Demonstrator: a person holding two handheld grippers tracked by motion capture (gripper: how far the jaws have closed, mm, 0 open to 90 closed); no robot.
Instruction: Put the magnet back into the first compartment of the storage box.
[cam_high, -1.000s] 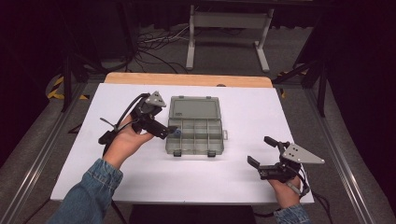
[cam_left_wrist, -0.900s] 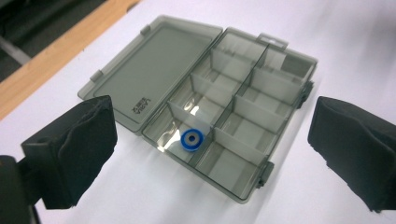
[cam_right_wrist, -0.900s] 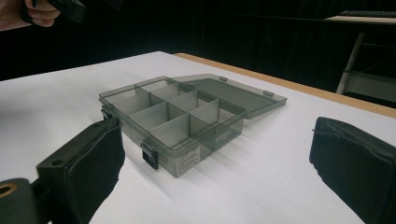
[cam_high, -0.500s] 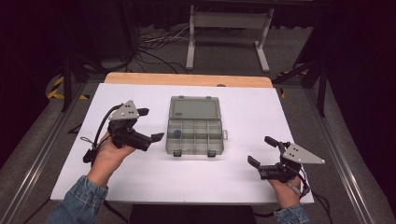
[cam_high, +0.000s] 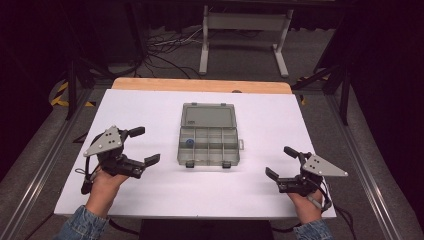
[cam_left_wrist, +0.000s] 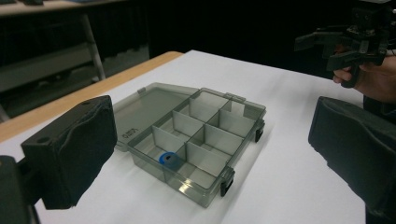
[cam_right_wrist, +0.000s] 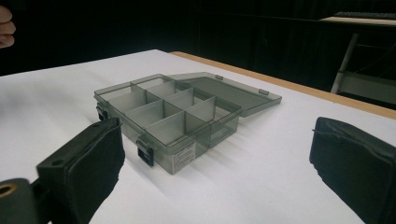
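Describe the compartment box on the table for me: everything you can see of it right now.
The compartment box is smoky, see-through plastic, lying flat mid-table on the white table top. Its lid is swung fully open and lies flat on the far side. Dividers split the tray into small cells, and two dark latches sit on the near wall. A small blue round piece rests in one left-hand cell; the other cells look empty. Neither gripper touches it.

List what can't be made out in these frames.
- Blue item in the organizer box: too small in the high view, blurred in the left gripper view; its kind is unclear.
- Box label: right gripper view, print too small.
- Left gripper and right gripper cables: high view, cut off by the bottom edge.
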